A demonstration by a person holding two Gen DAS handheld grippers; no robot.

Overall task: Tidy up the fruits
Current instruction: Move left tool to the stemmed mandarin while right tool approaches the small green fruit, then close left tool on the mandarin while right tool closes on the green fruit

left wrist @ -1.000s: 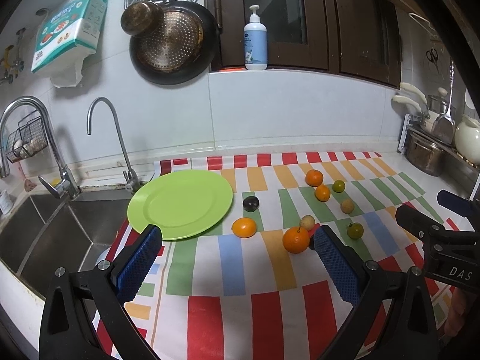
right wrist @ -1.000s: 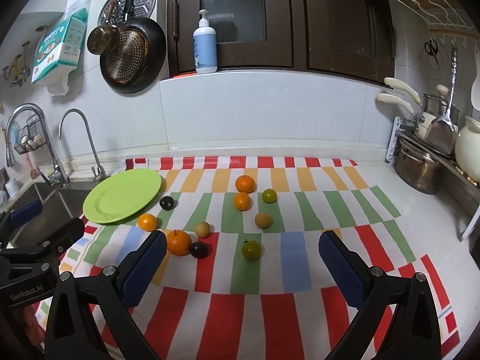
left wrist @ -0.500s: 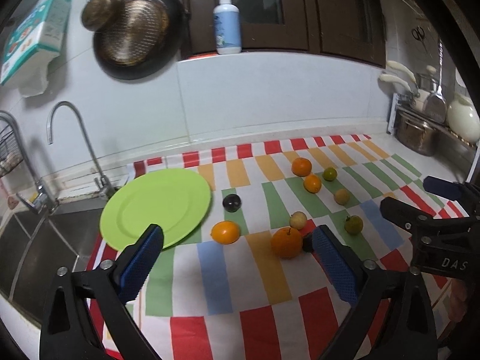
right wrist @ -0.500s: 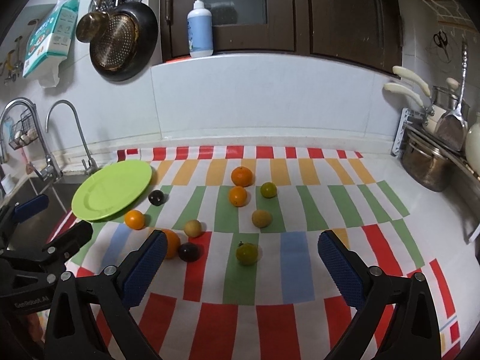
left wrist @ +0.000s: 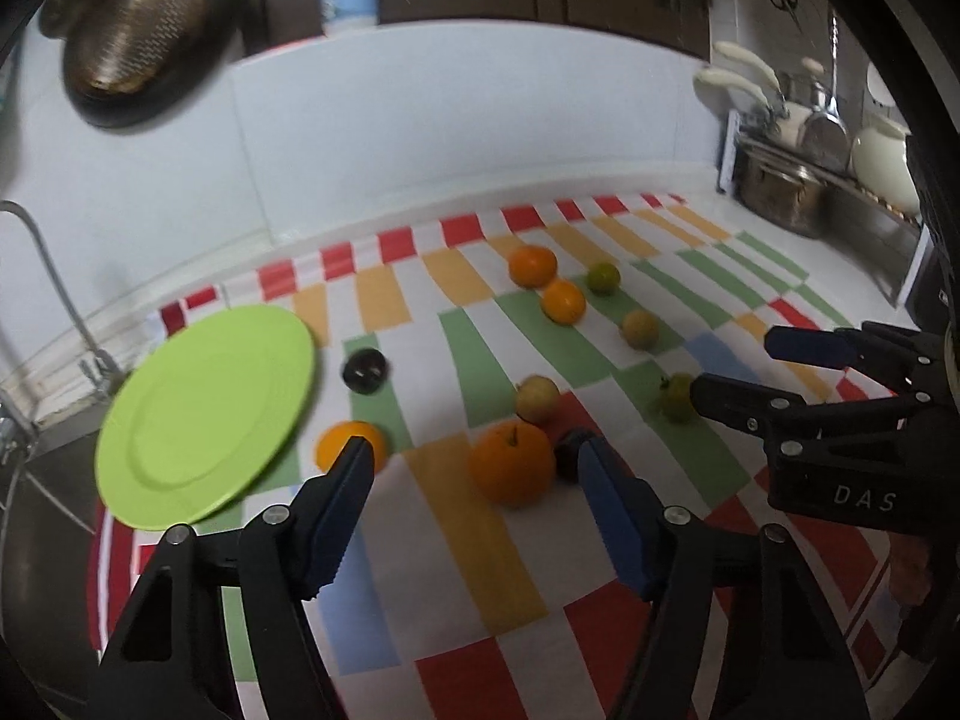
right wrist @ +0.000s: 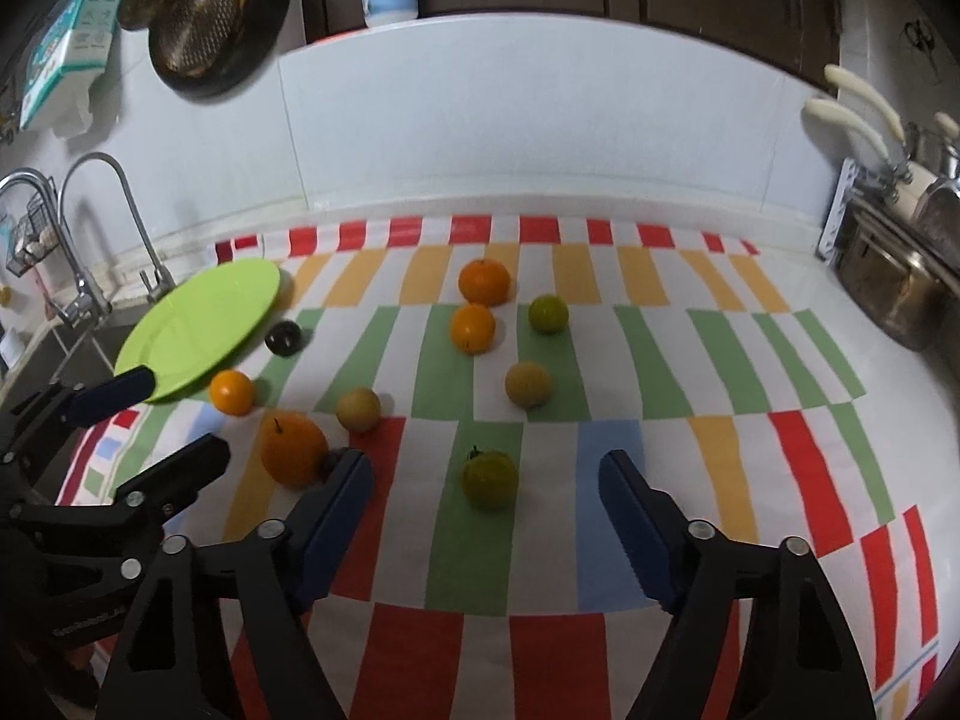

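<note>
In the left wrist view, the left claw point(left wrist: 474, 459) was closing with nothing pinched, its fingers either side of a large orange point(left wrist: 511, 464) on the striped cloth point(left wrist: 468, 552), the green plate point(left wrist: 204, 414) lying left. In the right wrist view, the right claw point(right wrist: 485, 471) was closing around a greenish fruit point(right wrist: 489, 478), apparently not yet touching it.
</note>
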